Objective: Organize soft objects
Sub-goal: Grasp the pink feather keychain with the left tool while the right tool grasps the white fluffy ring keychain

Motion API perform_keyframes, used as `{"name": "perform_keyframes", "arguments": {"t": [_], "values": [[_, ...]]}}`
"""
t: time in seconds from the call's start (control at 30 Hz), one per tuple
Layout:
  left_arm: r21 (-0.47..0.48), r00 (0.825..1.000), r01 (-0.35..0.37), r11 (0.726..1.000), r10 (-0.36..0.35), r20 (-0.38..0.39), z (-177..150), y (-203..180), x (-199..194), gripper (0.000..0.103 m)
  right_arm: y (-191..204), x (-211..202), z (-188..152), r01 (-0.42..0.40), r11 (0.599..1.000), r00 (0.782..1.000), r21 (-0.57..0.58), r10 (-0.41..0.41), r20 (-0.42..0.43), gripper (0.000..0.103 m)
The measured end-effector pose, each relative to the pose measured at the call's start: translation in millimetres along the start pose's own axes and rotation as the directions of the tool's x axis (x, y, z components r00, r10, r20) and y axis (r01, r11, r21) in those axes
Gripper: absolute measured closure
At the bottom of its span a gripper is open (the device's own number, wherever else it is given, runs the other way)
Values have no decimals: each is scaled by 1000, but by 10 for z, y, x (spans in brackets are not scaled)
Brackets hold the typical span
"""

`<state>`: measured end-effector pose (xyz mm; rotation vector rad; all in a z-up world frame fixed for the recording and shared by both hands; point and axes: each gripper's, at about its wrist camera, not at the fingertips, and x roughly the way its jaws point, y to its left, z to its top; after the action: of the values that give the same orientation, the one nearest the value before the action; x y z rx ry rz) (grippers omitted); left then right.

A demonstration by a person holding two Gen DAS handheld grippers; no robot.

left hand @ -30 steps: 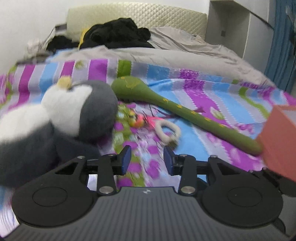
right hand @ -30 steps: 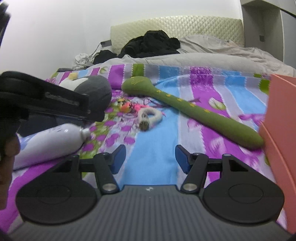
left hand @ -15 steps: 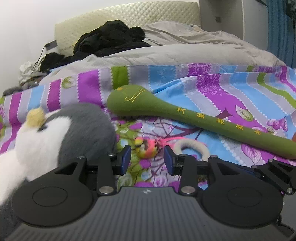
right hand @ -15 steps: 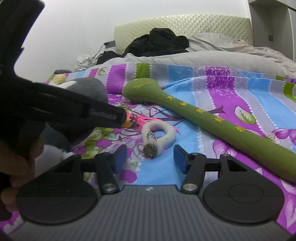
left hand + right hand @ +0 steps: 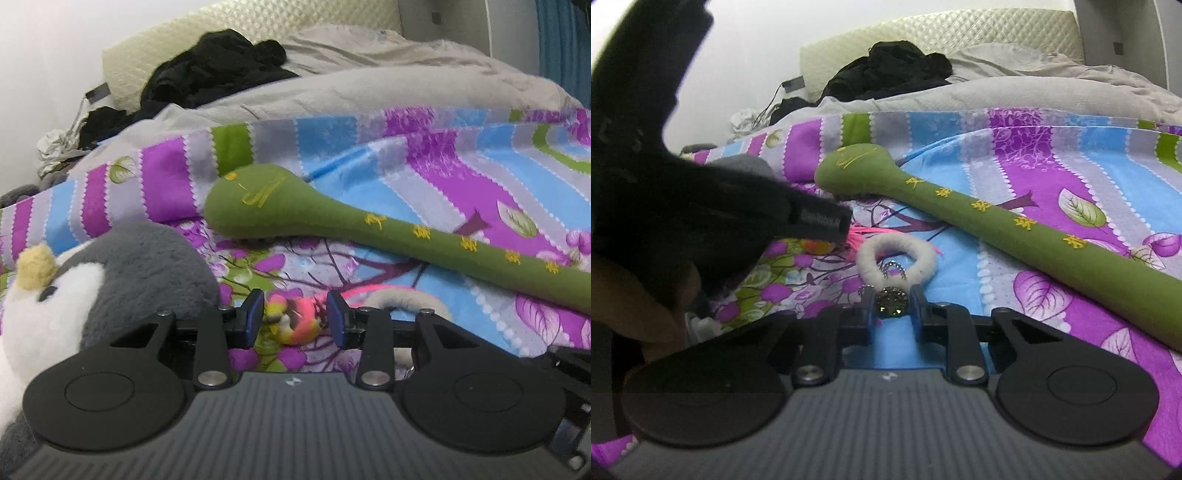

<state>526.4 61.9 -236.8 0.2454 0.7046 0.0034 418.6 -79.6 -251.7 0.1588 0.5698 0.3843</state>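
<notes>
Both grippers lower and nearer now: left gripper fingers astride pink-yellow toy, right gripper narrowed around glittery ball of white fuzzy ring, green plush stick beyond, penguin plush hard left.

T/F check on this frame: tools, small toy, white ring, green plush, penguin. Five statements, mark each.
1. The left tool straddles the small pink-yellow toy. True.
2. The right tool is far from the white ring. False: its tips sit at the ring's sparkly charm.
3. The green plush stands upright. False: it lies flat on the blanket.
4. The penguin lies to the left of the small toy in the left view. True.
5. The black clothes lie on the green plush. False: they are up by the headboard.
</notes>
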Motion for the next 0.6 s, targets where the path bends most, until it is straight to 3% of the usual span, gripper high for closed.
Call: {"name": "perform_keyframes", "arguments": {"t": [0.23,0.4,0.6], "values": [[22,1000,8,1000,-8,5,-26,-11,65,63,-36,-146,-43,49,999,999,23,-49,18,81],[-17,1000,10,1000,-10,15,-14,44,19,80,-105,-301,-111,83,995,996,49,-84,21,81],[-40,1000,22,999,-21,10,1,69,-110,88,-177,-481,-178,95,992,995,80,-98,33,81]]}}
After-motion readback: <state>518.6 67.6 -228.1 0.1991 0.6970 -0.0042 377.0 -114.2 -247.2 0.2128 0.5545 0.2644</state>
